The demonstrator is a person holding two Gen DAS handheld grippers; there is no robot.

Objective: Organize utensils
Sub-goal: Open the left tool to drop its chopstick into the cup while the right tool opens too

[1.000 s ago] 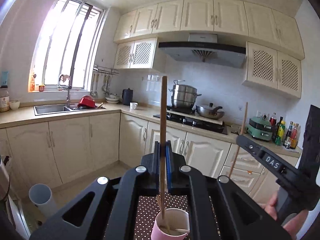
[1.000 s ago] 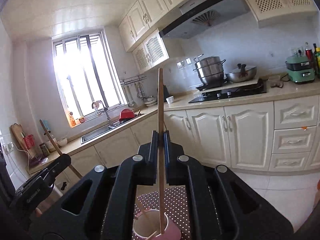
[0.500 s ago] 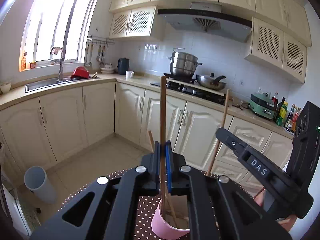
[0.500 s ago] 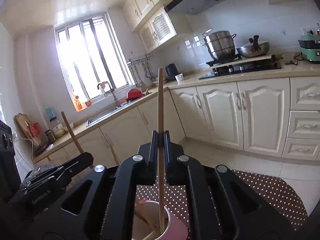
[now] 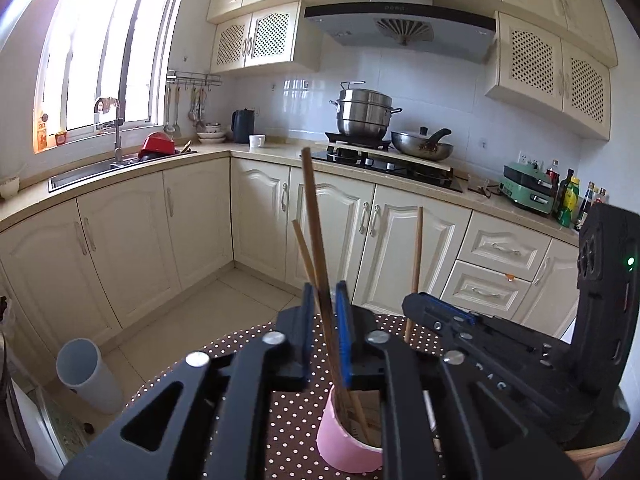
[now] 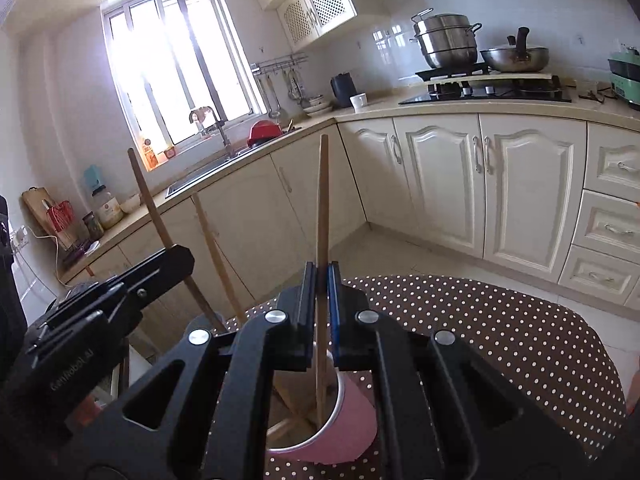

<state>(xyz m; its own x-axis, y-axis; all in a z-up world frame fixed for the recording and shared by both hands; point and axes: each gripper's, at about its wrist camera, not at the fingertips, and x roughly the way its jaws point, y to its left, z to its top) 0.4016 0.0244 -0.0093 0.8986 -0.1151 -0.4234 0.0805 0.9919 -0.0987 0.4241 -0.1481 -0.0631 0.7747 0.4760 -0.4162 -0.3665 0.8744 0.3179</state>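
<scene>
At the bottom centre of the left wrist view, the left gripper (image 5: 325,300) stood over a pink cylindrical cup (image 5: 346,446) resting on a brown tablecloth with white polka dots (image 5: 288,412). Its jaws had just been opening, and a long wooden chopstick (image 5: 316,232) stood in the narrow gap between them, leaning toward the upper left with its lower end inside the cup; the blue pad on the right seemed close against it, but whether either pad still pressed on it could not be told from this angle. A second, thinner wooden stick (image 5: 303,248) leaned out of the same cup just to its left. At the lower right of that frame the right gripper (image 5: 412,308) came in from the side, a wooden chopstick (image 5: 416,256) rising upright from its tip. In the right wrist view, the right gripper (image 6: 321,280) sat at bottom centre with its jaws pinched tight on that upright chopstick (image 6: 322,208), whose lower end reached down into the pink cup (image 6: 352,420). The left gripper (image 6: 176,256) entered from the lower left, its chopstick (image 6: 150,200) slanting toward the upper left, and the thinner stick (image 6: 216,256) leaned between the two grippers.
</scene>
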